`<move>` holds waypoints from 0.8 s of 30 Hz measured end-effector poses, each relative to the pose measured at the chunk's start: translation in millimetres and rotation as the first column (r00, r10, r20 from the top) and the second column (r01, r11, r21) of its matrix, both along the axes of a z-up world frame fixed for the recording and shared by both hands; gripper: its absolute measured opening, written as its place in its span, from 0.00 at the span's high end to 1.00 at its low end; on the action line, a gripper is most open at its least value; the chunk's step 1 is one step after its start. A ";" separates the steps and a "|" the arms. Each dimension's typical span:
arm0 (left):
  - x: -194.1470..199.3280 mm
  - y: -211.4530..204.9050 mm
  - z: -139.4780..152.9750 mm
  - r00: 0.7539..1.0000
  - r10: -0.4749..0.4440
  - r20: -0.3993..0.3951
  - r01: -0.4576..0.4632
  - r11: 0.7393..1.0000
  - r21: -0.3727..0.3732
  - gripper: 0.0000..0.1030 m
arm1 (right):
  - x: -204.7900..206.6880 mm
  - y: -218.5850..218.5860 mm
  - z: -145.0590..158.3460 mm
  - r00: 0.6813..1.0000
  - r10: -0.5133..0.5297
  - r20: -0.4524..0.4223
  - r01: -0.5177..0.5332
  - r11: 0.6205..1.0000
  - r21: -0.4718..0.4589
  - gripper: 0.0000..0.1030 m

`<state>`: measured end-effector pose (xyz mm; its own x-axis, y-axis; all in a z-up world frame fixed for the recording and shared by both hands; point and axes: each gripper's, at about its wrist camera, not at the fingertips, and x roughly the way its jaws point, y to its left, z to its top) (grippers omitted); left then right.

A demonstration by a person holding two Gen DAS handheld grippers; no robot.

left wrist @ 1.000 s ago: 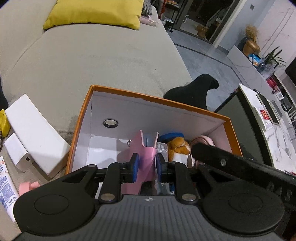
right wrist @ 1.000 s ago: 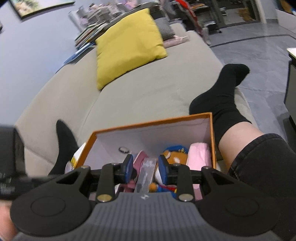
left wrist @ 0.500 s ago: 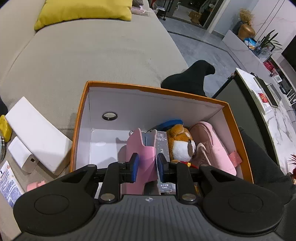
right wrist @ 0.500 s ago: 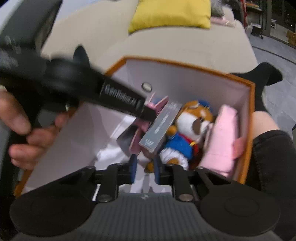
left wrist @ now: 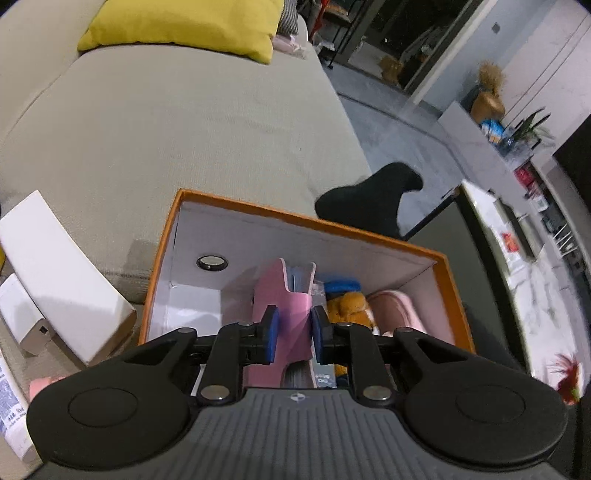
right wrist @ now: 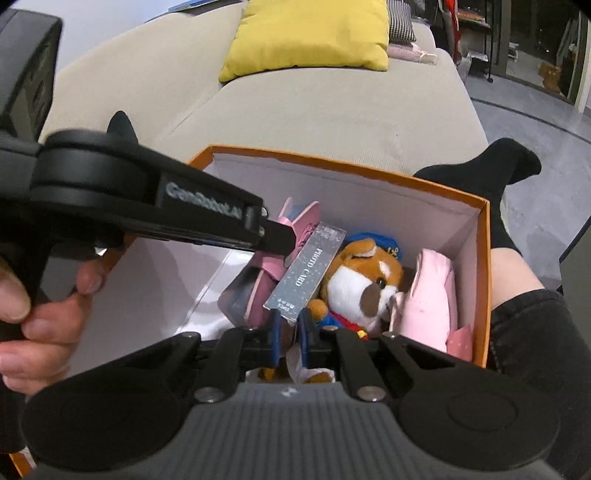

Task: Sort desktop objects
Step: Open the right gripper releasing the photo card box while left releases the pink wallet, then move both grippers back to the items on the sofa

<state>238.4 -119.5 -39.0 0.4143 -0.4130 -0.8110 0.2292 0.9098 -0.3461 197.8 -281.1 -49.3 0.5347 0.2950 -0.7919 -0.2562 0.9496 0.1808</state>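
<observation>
Orange cardboard box with plain white walls, open-topped, just ahead of and below both grippers.

Seen from the left wrist only:
- To the left of the left gripper, a curved white slab, a small white block and a printed tube.
- Far to the right, a marble-topped desk.
- Between the closing blue pads, a flat pink case with a notched top, upright inside the box and pressed from both sides.

Seen from the right wrist only:
- A bare hand around the left gripper's handle.
- A slim grey carton lettered PHOTO CARD, leaning against the pink case.
- The carton's near end right at the tips of the right gripper.
- Jaws there closing, almost together; whether pinching the carton, cannot tell.

To the right of the carton, a fuzzy brown-and-white plush dog in a blue cap, then a soft pink pouch against the box wall.

Beyond the box, a ribbed beige sofa with a yellow cushion. Beside it, a black-socked foot over grey tiled floor.
</observation>
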 end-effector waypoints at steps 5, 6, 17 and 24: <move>0.4 -9.6 -0.4 1.000 -0.017 -0.007 0.018 0.999 0.034 0.80 | -6.2 0.6 -0.9 1.000 -0.001 -0.010 0.001 1.000 -0.022 0.85; 0.9 -10.4 -0.8 1.000 -0.016 -0.012 0.017 0.999 0.032 0.80 | -6.1 1.3 -0.1 1.000 0.001 -0.010 -0.001 1.000 -0.015 0.85; 1.8 -5.3 7.3 0.999 -0.036 -0.010 0.036 0.999 -0.013 0.71 | -14.3 20.9 -6.6 0.995 0.062 -0.081 -0.061 0.998 0.009 0.81; -16.8 20.9 36.9 0.997 -0.047 0.068 0.051 0.997 -0.051 0.71 | -16.3 25.7 -7.1 0.995 0.053 -0.081 -0.053 0.999 0.003 0.77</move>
<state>221.6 -98.5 -2.2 0.4451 -0.4752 -0.7590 0.2974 0.8779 -0.3753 181.5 -255.3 -56.4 0.4529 0.3215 -0.8316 -0.2903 0.9351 0.2034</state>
